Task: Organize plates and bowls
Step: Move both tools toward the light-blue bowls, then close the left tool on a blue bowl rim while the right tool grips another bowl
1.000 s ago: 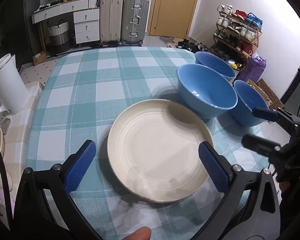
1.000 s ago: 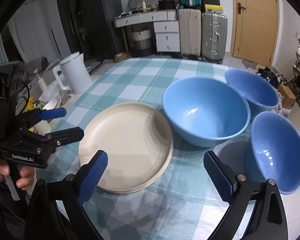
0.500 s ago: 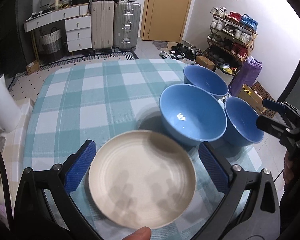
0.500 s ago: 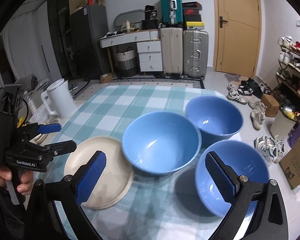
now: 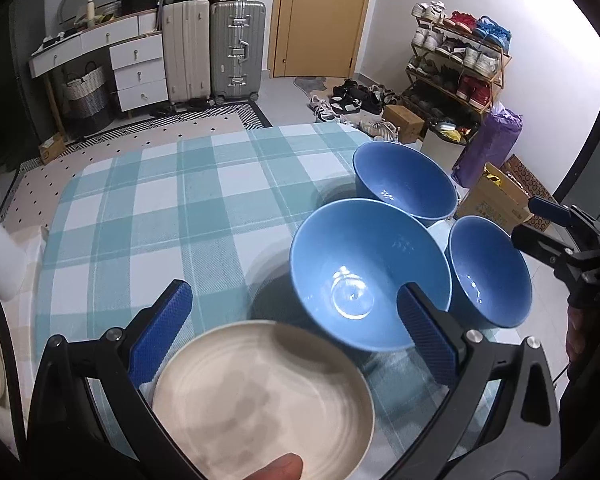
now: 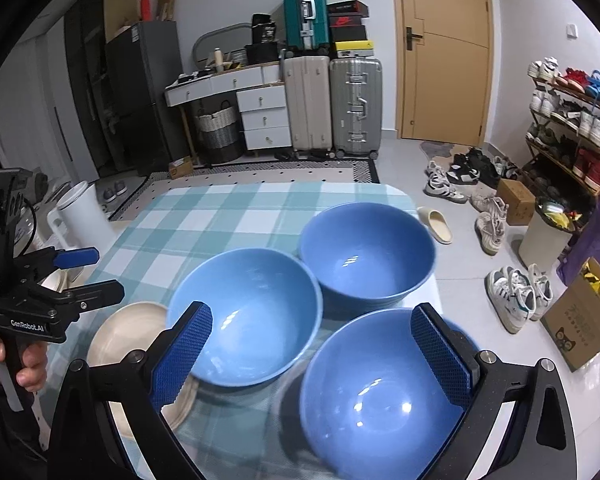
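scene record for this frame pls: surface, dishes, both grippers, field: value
surface: table with teal-and-white checked cloth
plates: cream round ribbed plate, near edge, left of the bowls
bowls: three glossy blue bowls, upright, unstacked: middle, far, near right
left gripper: jaws open, above the plate, holding nothing
right gripper: jaws open, above the near right bowl, holding nothing

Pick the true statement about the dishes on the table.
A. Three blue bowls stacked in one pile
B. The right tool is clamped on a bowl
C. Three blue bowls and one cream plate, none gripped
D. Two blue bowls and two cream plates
C: the right wrist view shows three separate blue bowls and one cream plate, with both tools open and empty.
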`<state>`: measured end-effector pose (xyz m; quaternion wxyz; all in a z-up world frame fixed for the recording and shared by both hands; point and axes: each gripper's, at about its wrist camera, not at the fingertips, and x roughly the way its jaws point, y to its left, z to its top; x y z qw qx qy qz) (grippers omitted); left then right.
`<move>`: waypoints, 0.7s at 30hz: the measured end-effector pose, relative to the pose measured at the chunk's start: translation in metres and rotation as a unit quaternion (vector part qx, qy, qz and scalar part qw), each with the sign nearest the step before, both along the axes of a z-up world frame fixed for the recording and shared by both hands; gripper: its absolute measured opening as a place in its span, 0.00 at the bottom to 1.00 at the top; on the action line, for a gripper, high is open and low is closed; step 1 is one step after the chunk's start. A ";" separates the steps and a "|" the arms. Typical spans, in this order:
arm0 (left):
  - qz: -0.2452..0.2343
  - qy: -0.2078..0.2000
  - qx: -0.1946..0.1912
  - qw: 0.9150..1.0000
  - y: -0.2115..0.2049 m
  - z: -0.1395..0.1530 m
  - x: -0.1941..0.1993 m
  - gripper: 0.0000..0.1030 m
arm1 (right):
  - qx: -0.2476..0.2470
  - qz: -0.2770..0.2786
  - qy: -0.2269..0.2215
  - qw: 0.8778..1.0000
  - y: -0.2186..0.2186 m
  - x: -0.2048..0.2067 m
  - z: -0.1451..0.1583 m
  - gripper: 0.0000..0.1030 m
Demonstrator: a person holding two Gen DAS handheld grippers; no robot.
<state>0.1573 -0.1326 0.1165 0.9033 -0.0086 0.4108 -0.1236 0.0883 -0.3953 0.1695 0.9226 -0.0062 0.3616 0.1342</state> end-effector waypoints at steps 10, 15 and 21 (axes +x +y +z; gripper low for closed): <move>-0.022 0.013 -0.003 1.000 -0.026 0.000 0.056 0.99 | 0.003 -0.058 0.009 0.998 -0.046 0.036 0.004 0.99; -0.030 0.020 0.002 0.999 -0.046 0.002 0.090 0.99 | 0.001 -0.076 0.026 0.997 -0.068 0.060 -0.001 0.99; -0.038 0.039 0.011 0.998 -0.070 -0.005 0.133 0.99 | 0.006 -0.091 0.051 0.995 -0.089 0.089 -0.009 0.99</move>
